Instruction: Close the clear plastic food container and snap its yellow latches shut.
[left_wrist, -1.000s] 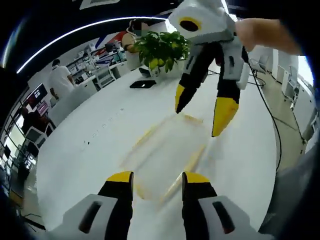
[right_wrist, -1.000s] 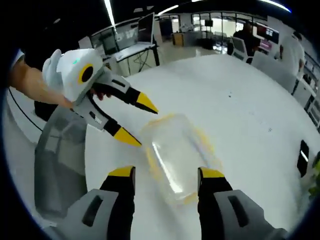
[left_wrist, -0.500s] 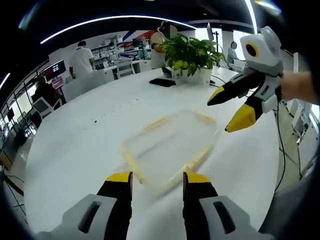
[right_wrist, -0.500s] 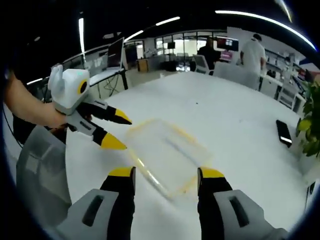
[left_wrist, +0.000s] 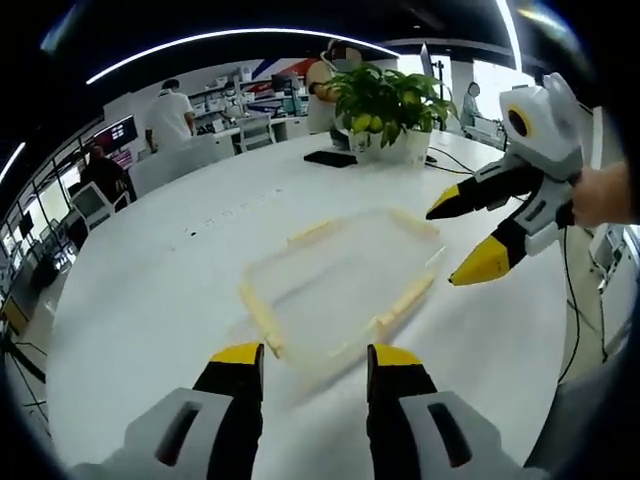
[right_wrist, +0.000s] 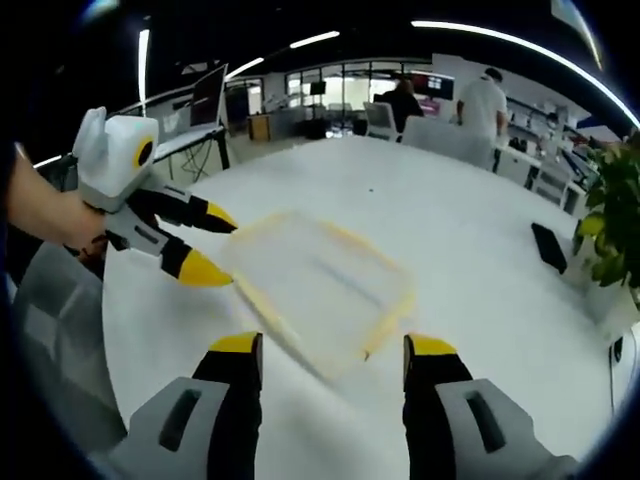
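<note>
Flanking the near edge of the clear food container (left_wrist: 340, 290), the left gripper (left_wrist: 312, 357) has its yellow-tipped fingers (left_wrist: 238, 356) apart with nothing between them, just short of the container's rim. In the right gripper view the right gripper (right_wrist: 330, 350) stands the same way, fingers (right_wrist: 234, 346) spread and empty, close to the container (right_wrist: 315, 285) but not touching it. Each gripper also shows in the other's view, reaching in from the side with its two fingers parted beside the container: the right one (left_wrist: 468, 238) at its far right corner, the left one (right_wrist: 205, 242) by its left edge.

The container lies flat on the white worktop (left_wrist: 150, 300), lid apparently seated, with yellow latches (left_wrist: 260, 315) along its sides; motion blur hides whether any latch is already down. The step in hand looks like lining up for the first latch. To do it well, one gripper should probably press on the lid to steady the light box, while the other pushes a latch flap down and inward until it clicks, then moves to the opposite side so the lid seats evenly.

Farther off stand a potted plant (left_wrist: 385, 100) and a dark phone (left_wrist: 330, 158).
</note>
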